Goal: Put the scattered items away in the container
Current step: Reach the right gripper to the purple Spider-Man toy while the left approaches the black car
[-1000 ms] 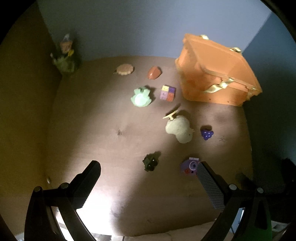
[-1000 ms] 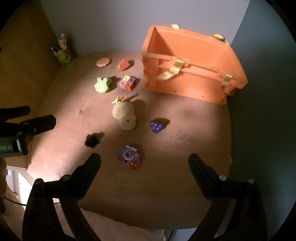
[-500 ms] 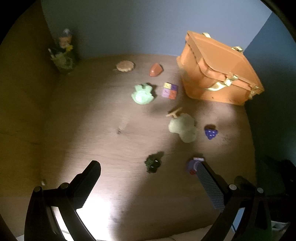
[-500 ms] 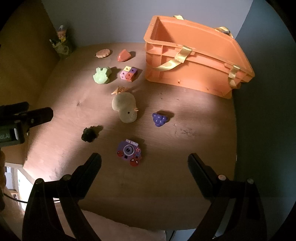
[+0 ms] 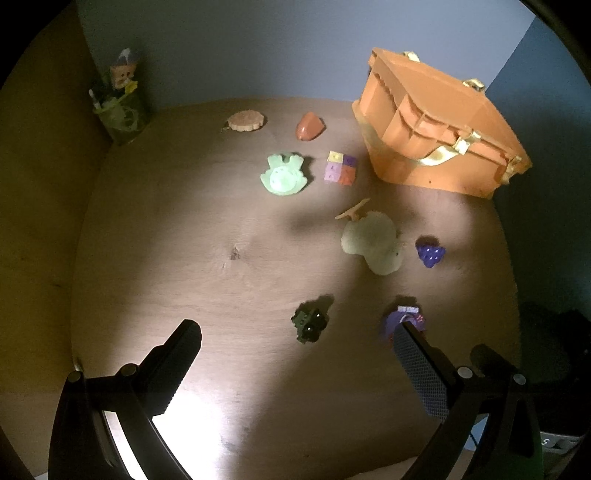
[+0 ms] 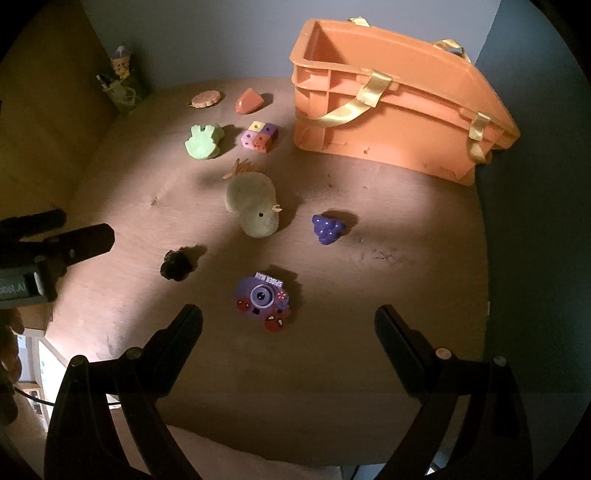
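Brown round table (image 6: pixel 406 295) against a blue-grey wall (image 6: pixel 221 33) holds scattered toys; both grippers hang empty, jaws apart.

Crate (image 6: pixel 399 122) at the surface's (image 6: pixel 388 332) far right, cube toy (image 6: pixel 259 137) just left of it, plush chick (image 6: pixel 253 205) nearer, grape toy (image 6: pixel 327 229) to its right, toy camera (image 6: pixel 264 299) nearest, cup (image 6: pixel 123 92) in the far-left corner
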A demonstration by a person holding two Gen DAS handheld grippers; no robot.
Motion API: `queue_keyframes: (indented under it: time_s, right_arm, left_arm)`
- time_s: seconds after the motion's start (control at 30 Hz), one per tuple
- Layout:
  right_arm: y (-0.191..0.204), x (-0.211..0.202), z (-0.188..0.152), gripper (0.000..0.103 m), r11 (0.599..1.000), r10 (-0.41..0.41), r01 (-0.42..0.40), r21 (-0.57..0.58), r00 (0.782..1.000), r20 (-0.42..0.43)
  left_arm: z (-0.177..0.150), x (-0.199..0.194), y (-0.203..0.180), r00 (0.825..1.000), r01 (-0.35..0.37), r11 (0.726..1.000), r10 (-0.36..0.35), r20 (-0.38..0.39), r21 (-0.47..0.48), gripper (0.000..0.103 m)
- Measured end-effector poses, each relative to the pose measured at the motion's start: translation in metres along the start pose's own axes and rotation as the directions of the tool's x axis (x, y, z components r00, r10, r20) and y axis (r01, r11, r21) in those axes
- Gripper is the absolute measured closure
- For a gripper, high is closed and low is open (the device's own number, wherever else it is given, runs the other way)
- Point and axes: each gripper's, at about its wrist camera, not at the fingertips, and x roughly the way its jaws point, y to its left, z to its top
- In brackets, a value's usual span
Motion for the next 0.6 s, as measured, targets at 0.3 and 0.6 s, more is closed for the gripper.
queue_keyframes:
  time_s: [0.3,0.6]
  right_arm:
    - [0.001,0.016,-0.008,0.01,1.0,0.023,-0.023,0.002,1.0,-0.016]
    - [0.012,0.037,-0.014,0.014,0.997,-0.046,0.042,-0.065,0.997,-0.061]
  left_arm:
    - [-0.009,0.019,0.008,0.999,-0.014,1.0,0.014,-0.052,-0.018,0.001]
    - [-0.011,0.028,0.01,0.999,-0.018,1.0,0.017,-0.048,-0.02,0.001]
